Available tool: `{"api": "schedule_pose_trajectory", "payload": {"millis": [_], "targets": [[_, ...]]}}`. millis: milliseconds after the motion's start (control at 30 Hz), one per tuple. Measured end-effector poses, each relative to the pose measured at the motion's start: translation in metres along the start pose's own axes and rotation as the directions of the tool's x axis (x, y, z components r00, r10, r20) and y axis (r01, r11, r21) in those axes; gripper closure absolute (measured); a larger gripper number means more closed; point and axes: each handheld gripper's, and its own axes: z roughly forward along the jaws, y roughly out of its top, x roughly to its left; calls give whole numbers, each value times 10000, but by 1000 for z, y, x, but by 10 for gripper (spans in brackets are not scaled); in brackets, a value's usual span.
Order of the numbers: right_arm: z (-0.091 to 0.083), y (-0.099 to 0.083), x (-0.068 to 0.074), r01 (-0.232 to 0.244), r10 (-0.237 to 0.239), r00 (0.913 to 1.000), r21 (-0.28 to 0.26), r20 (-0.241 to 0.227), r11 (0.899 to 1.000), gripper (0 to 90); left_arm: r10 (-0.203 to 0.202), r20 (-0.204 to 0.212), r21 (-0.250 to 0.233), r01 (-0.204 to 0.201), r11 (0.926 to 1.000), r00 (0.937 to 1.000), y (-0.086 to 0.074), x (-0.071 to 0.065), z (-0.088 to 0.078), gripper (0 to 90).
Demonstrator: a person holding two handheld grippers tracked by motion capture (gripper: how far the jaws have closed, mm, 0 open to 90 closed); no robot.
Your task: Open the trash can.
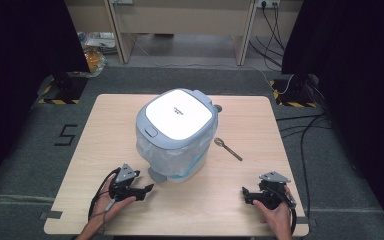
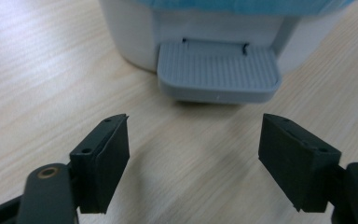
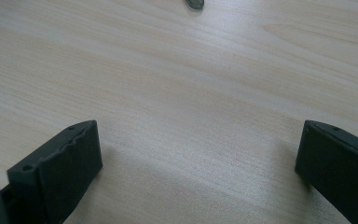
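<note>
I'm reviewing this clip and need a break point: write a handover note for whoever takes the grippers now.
Left gripper: open, empty, aimed at the bin's grey foot pedal, not touching it.
Right gripper: open, empty, over bare table.
Pedal bin: mid-table, lid shut, liner bag fitted.
Spoon: lying on the table right of the bin.
Done: nothing visible.
Left: likely press the pedal, then bin the spoon.

Right gripper view: the right tool has its two black jaws rising from the lower corners, standing wide apart with nothing between them. Beneath and beyond them lies the light wood-grain counter, bare across the middle. At the top edge a small dark grey rounded object is partly cut off; what it is cannot be told.
</note>
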Motion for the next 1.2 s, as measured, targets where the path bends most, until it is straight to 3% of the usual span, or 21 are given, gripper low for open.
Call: {"api": "schedule_pose_trajectory", "payload": {"millis": [133,267,600,767,933,1200], "targets": [[0,0,0,-13,13,10000,-18,4,10000,3,-248,241,-314,256,9992,9994,3,-1,0,281],[0,0,0,-12,12,10000,-19,15,10000,4,-96,185,-461,104,9989,9998,6,-3,0,305],[0,0,-1,-7,7,10000,-14,23,10000,4,437,160,-1047,-417,9936,9989,14,-11,3,523],[0,0,0,-19,19,10000,-9,30,10000,4,704,104,-1366,-683,9883,9975,21,-15,3,559],[0,0,0,-18,17,10000,5,28,10000,3,672,287,-1223,-632,9905,9973,20,-16,12,596],[0,0,0,-17,18,10000,-10,32,10000,4,622,524,-1756,-521,9831,9967,12,-16,19,606]]}}
